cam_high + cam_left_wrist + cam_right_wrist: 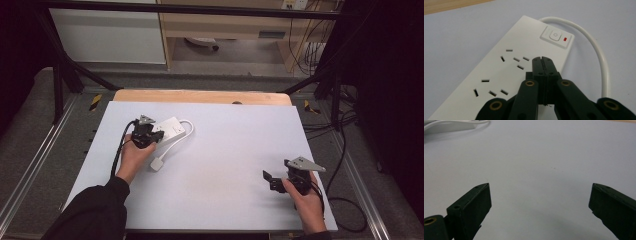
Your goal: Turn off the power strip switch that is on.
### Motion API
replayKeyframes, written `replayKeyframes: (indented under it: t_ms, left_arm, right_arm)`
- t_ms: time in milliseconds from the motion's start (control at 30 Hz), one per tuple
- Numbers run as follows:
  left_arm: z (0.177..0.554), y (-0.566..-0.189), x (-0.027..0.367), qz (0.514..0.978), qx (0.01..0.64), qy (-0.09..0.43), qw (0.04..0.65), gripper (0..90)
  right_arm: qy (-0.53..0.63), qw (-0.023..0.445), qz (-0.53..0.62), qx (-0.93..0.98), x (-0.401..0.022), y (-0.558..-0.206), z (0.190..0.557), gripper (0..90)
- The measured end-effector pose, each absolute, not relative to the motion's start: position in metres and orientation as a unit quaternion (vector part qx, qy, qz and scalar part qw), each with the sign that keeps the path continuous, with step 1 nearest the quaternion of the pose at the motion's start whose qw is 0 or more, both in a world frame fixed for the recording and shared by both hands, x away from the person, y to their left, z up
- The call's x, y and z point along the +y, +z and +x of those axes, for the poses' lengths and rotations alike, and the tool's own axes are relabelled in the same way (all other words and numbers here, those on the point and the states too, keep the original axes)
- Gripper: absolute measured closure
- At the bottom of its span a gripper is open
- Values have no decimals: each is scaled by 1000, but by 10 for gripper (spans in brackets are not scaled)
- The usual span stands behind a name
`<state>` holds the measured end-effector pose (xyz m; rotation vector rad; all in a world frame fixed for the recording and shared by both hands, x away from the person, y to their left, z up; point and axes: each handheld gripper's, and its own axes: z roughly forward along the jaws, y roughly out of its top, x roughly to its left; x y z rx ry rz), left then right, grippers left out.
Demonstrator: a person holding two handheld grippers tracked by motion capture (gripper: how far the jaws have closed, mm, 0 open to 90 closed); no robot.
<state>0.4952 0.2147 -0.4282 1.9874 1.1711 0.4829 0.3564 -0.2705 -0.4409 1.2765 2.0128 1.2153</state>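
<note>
Where the high view looks down on the pale table (225,165), the left gripper (156,136) hovers over the near end of a white power strip (171,128), whose cord (176,144) loops out past it and runs back to a plug (157,165) lying beside the hand. Well off to the other side, the right gripper (268,179) rests over bare surface, its jaws spread.

Seen along the left gripper (542,60), the jaws are pressed together with nothing between them, tips poised over the power strip (506,72) just short of its rocker switch (555,36) with a red indicator. Two groups of socket slots lie to the side of the jaws.

From the right gripper (540,200), jaws stand wide apart, and the power strip (449,126) sits far ahead at the corner.

I judge the strip light, rigid, smooth plastic, likely to slide; gripping across its narrow sides seems safest, while the cord is springy and may drag.
</note>
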Motion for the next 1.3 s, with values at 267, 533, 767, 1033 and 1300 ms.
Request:
replayKeyframes:
  t_ms: [267, 533, 767, 1033, 1300]
  left_arm:
    - [494, -430, 215, 777, 460, 189, 386, 900]
    - [494, -431, 216, 775, 460, 188, 389, 900]
    - [494, -432, 216, 774, 460, 188, 392, 900]
    - [494, -432, 217, 773, 460, 187, 394, 900]
    - [493, -434, 217, 772, 458, 190, 398, 900]
  right_arm:
    - [442, 231, 464, 732, -270, -441, 356, 48]
    - [441, 231, 464, 732, -270, -441, 356, 47]
    - [441, 231, 464, 732, -270, -441, 356, 48]
    - [441, 232, 463, 733, -270, -441, 356, 47]
    - [442, 231, 464, 732, -270, -441, 356, 48]
